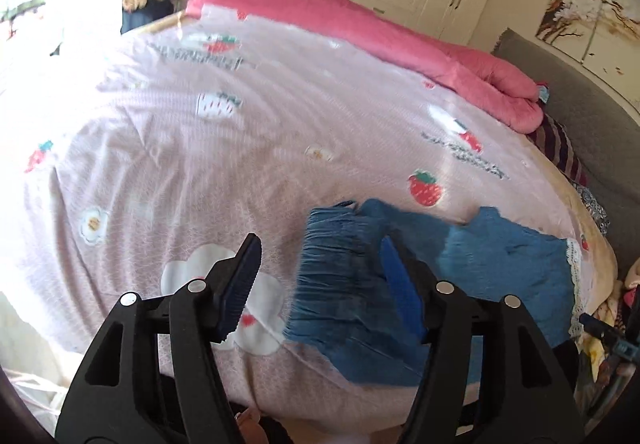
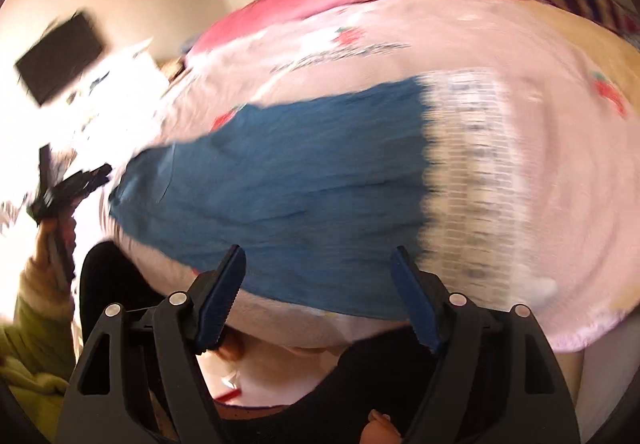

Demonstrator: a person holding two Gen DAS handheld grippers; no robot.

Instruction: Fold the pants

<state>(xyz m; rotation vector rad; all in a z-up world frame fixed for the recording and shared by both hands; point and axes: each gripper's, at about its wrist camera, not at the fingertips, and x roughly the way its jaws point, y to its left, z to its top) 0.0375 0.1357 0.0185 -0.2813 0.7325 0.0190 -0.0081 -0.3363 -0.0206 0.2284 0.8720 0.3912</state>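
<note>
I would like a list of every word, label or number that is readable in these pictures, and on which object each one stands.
None can be read.
Dark lettering printed on the pink strawberry bedsheet, beside the strawberries: too blurred to read.
Blue pants: no label visible.

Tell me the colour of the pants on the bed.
Blue pants with a white lace hem; clearest in the left wrist view.
</note>
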